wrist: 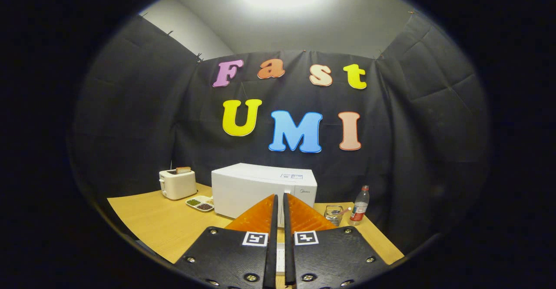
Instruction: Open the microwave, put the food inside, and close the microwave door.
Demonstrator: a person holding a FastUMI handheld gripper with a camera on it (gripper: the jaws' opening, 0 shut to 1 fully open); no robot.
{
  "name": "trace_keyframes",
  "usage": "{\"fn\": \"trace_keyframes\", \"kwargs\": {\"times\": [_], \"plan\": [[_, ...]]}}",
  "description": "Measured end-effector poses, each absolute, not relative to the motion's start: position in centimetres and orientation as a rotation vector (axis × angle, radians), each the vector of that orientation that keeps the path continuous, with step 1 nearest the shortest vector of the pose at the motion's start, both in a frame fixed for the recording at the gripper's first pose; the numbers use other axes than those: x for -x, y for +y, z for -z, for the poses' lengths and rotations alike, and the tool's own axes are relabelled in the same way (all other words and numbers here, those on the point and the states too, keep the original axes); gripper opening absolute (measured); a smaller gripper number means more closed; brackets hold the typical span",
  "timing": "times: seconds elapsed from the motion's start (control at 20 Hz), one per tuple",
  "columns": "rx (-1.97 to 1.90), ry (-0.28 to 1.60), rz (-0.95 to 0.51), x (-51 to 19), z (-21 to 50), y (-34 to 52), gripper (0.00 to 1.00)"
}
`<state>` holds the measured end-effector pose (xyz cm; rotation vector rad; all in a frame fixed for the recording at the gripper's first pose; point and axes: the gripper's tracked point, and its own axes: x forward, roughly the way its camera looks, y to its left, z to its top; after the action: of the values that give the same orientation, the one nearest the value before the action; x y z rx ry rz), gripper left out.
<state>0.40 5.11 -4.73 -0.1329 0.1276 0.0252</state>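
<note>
Gripper (279,198) fingers closed together, nothing held, raised over the table (147,219). White microwave (260,187) seen just beyond fingertips, door shut. Toaster (177,184) and divided food dish (200,203) located beside it, water bottle (360,205) opposite

gripper (279,198) fingers nearly together holding nothing, closed white microwave (260,189) just beyond them, on wooden table (152,219)

Wooden table (165,224) is carrying a microwave (256,189), toaster (177,184) and divided dish (200,203). A wire basket (333,214) and bottle (359,205) are standing beside the microwave. Gripper (279,202) fingers are sitting nearly closed, empty.
</note>
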Motion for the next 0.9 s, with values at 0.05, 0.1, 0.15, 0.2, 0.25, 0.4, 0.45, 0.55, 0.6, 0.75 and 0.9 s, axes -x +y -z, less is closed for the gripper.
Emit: {"fn": "trace_keyframes", "kwargs": {"times": [0.05,0.1,0.15,0.2,0.25,0.4,0.45,0.55,0.6,0.75,0.9], "plan": [[0.13,0.115,-0.039,0.3,3.9,5.6,0.08],[0.125,0.097,-0.043,0.6,3.1,5.5,0.08],[0.121,0.089,-0.038,1.0,2.7,5.4,0.08],[0.123,0.092,-0.033,1.2,2.7,5.3,0.08],[0.126,0.097,-0.036,1.5,2.7,5.5,0.08],[0.14,0.1,-0.031,2.0,2.2,5.8,0.41],[0.151,0.091,-0.013,2.1,1.9,5.5,0.7],[0.149,0.071,0.024,2.5,1.2,5.2,0.9],[0.14,0.063,0.03,2.5,1.0,5.3,0.93],[0.109,0.064,0.018,2.8,1.0,5.3,0.95],[0.097,0.059,0.027,2.6,0.7,4.8,0.95]]}}
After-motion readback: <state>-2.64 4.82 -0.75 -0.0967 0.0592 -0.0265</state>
